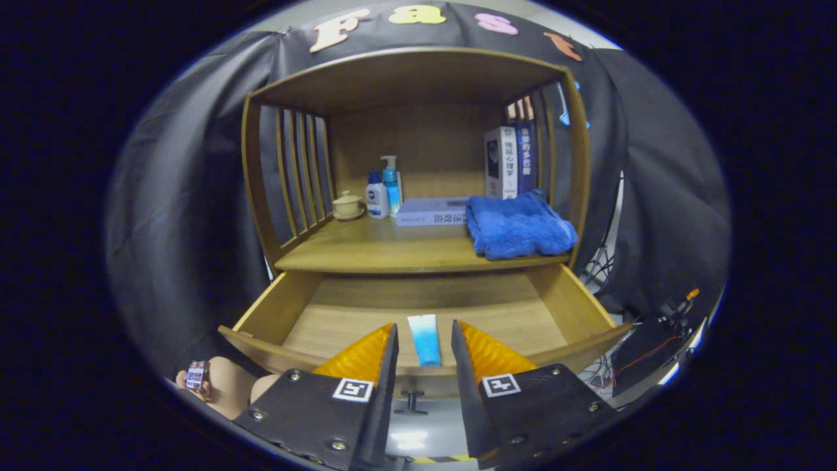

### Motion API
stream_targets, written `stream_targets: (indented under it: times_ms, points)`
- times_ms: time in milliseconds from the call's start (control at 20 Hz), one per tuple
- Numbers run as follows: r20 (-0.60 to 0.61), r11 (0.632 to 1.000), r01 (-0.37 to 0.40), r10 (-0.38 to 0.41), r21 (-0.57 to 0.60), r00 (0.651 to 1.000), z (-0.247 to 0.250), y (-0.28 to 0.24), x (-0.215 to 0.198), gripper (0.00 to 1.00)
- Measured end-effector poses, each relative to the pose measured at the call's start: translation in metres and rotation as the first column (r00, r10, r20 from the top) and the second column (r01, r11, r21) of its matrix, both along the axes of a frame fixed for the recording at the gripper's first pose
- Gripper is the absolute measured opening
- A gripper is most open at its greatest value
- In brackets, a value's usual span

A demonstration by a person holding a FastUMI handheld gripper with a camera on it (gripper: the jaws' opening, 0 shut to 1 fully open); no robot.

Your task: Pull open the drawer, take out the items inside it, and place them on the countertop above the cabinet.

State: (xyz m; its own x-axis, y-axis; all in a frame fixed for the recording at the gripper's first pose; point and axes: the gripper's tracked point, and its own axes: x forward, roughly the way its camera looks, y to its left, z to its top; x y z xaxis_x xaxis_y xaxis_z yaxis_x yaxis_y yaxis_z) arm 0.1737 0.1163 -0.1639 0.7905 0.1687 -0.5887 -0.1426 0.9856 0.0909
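Drawer (297, 307) open; tube (425, 339) between parted gripper (424, 333) fingers.

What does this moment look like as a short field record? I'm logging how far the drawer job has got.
drawer: pulled open below the countertop
in drawer: one blue-and-white tube, lying flat on the drawer floor
gripper: fingers open, the tube in the gap between them, not pressed
countertop: folded blue towel at the front right; flat box, two pump bottles and lidded cup further back; upright books behind the towel
progress: tube not yet lifted out
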Motion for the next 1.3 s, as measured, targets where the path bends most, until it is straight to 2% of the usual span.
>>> stream_targets:
  times_ms: [150, 300, 400, 450, 650, 850, 1050, 1150, 1250, 1300]
  points:
    - [-0.126, 0.999, 0.003, 0.003, 0.050, 0.992, -0.032, 0.009, 0.031, 0.46]
    - [-0.231, 1.000, 0.001, 0.000, 0.005, 0.973, -0.066, 0.002, 0.050, 0.47]
    - [-0.278, 0.999, -0.022, 0.008, -0.048, 0.961, -0.086, 0.001, 0.062, 0.58]
    - [-0.321, 0.996, -0.036, 0.009, -0.079, 0.947, -0.094, -0.002, 0.062, 0.64]
    - [-0.493, 0.984, -0.113, 0.029, -0.141, 0.869, -0.135, 0.001, 0.048, 0.64]
    - [-0.570, 0.976, -0.126, 0.001, -0.180, 0.821, -0.161, -0.005, 0.043, 0.64]
    - [-0.583, 0.977, -0.134, 0.013, -0.165, 0.813, -0.168, -0.004, 0.042, 0.64]
    - [-0.592, 0.977, -0.134, 0.010, -0.166, 0.806, -0.166, -0.006, 0.041, 0.43]
    - [-0.582, 0.978, -0.130, 0.009, -0.166, 0.813, -0.167, -0.008, 0.043, 0.43]
    - [-0.578, 0.976, -0.126, 0.002, -0.175, 0.816, -0.168, -0.010, 0.043, 0.39]
